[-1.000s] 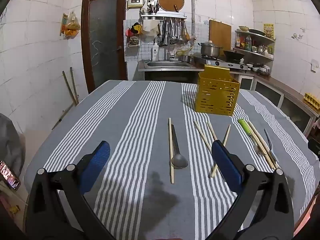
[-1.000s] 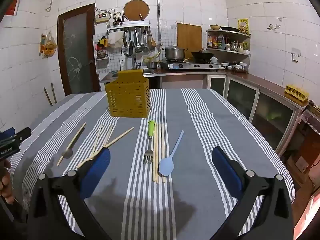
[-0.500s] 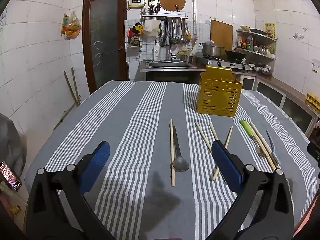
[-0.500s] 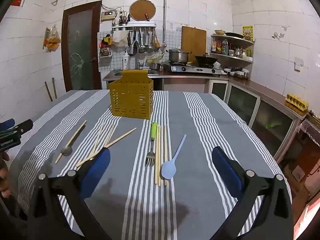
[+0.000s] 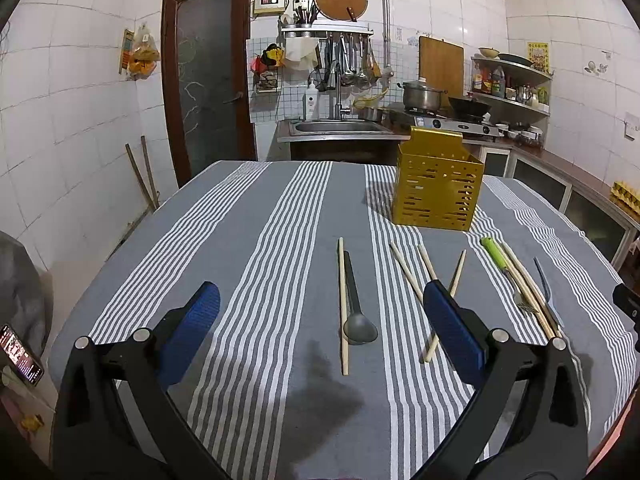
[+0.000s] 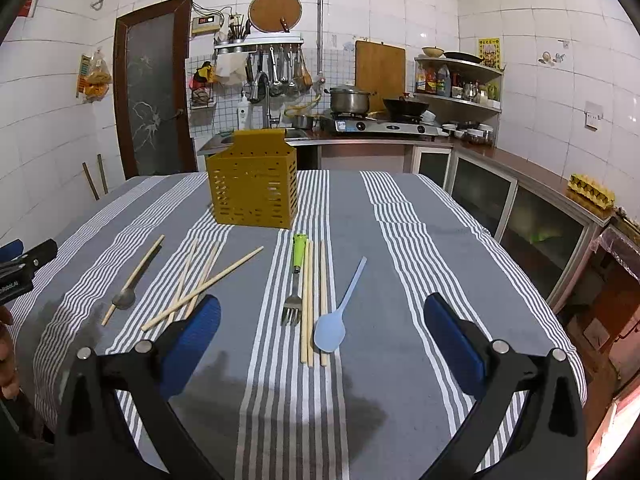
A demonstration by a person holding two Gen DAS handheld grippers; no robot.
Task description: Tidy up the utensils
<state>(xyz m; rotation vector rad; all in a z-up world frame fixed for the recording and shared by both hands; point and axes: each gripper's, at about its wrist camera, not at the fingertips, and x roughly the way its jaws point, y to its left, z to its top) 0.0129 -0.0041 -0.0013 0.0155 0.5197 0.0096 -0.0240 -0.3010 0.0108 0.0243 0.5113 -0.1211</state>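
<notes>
A yellow perforated utensil holder (image 5: 438,192) (image 6: 255,188) stands at the far side of the striped table. A grey spoon (image 5: 357,312) (image 6: 127,294) lies beside a single chopstick (image 5: 342,304). Several loose chopsticks (image 5: 424,276) (image 6: 200,284) lie crossed. A green-handled fork (image 6: 295,276) (image 5: 504,268), two chopsticks (image 6: 314,300) and a light blue spoon (image 6: 338,312) lie side by side. My left gripper (image 5: 320,324) is open and empty, above the table before the grey spoon. My right gripper (image 6: 322,332) is open and empty, before the blue spoon.
Behind the table are a sink (image 5: 340,126), a stove with a pot (image 6: 350,100) and a wok, and a door (image 5: 208,76). Cabinets (image 6: 520,208) run along the right. The left gripper's body shows at the right view's left edge (image 6: 24,268).
Both grippers have risen and tilted slightly, so the table scene sits a little lower in each view. The utensils have not moved.
</notes>
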